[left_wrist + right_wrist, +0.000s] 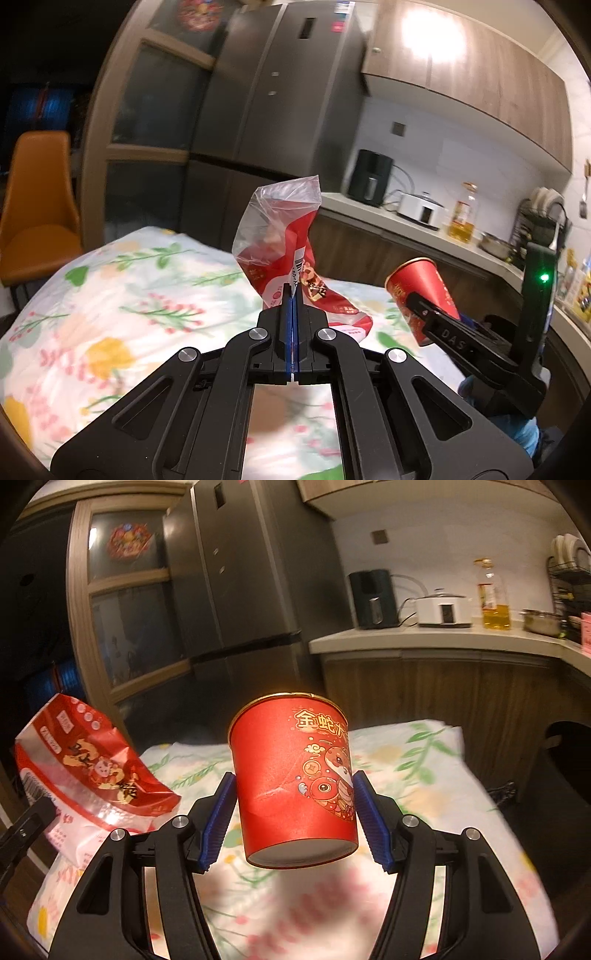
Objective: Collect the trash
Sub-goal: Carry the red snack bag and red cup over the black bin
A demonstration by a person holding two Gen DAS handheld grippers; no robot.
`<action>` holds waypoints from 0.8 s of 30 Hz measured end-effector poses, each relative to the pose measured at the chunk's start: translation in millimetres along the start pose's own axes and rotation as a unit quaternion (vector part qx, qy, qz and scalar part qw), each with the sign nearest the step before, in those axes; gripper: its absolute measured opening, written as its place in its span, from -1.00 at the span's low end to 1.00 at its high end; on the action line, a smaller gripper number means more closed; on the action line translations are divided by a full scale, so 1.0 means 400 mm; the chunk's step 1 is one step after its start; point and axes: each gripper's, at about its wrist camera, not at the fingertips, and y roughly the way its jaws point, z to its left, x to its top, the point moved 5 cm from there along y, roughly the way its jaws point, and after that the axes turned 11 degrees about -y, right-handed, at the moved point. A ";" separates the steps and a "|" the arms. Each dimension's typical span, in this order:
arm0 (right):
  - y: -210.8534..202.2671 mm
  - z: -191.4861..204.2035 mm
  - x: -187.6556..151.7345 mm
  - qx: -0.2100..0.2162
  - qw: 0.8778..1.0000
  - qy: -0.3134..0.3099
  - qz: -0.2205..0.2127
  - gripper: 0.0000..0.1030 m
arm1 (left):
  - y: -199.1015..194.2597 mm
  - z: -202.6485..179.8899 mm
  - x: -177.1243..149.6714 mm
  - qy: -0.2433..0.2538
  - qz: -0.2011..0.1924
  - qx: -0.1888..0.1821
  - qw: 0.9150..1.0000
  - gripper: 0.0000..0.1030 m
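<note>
Now the red paper cup [295,779] with gold print and a cartoon snake sits between the blue pads of the right gripper [295,812], which is spread wide and clamps the cup by its two sides. The cup is in the air, above the floral tablecloth [424,775], and its wall has a crease near the bottom. To its left, the left gripper [293,295] is fully closed and pinches the red and clear plastic snack bag [284,254] by a thin part near the barcode; the crumpled bag stands up above the fingertips. Behind the table are a grey refrigerator [280,92], and a kitchen counter [424,638] with a black appliance [371,598], a white cooker [441,607] and an oil bottle [493,598]. An orange chair [37,206] is at the far left.
</note>
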 end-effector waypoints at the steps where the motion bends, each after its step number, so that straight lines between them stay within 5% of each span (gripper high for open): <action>1: -0.014 -0.021 0.001 -0.007 1.000 0.003 -0.004 0.21 | 0.004 -0.026 -0.004 0.005 0.002 -0.008 1.000 -1.00; 11: -0.162 -0.316 -0.014 -0.104 0.993 0.046 -0.033 0.21 | 0.060 -0.321 -0.077 0.054 0.025 -0.107 0.993 -1.00; 24: -0.332 -0.658 -0.063 -0.232 0.965 0.108 -0.064 0.21 | 0.137 -0.700 -0.222 0.100 0.058 -0.231 0.966 -1.00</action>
